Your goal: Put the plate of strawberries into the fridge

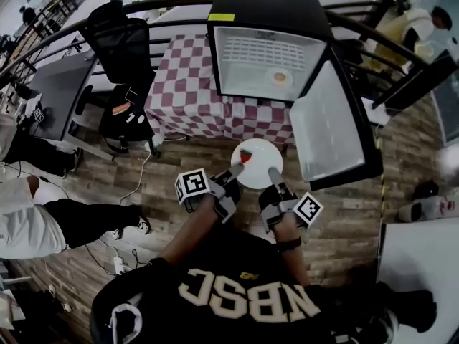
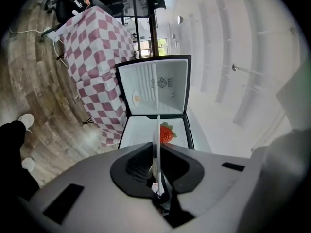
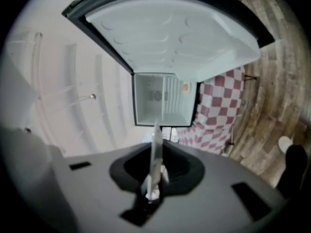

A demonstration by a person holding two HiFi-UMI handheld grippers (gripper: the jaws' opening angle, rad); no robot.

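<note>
A white plate (image 1: 259,165) with one red strawberry (image 1: 246,156) on it hangs over the wood floor, just in front of the open fridge (image 1: 269,31). My left gripper (image 1: 234,171) is shut on the plate's left rim. My right gripper (image 1: 273,173) is shut on its near right rim. In the left gripper view the plate (image 2: 157,142) shows edge-on between the jaws of the left gripper (image 2: 156,181), with the strawberry (image 2: 166,134) beyond it. In the right gripper view the plate (image 3: 155,149) sits edge-on in the right gripper (image 3: 152,184), and the fridge (image 3: 163,98) lies ahead.
The fridge door (image 1: 326,127) swings open to the right. A small round orange item (image 1: 280,78) lies inside the fridge. Left of the fridge a red checkered tablecloth (image 1: 190,84) covers a table. A black office chair (image 1: 122,49) and seated people stand at the far left.
</note>
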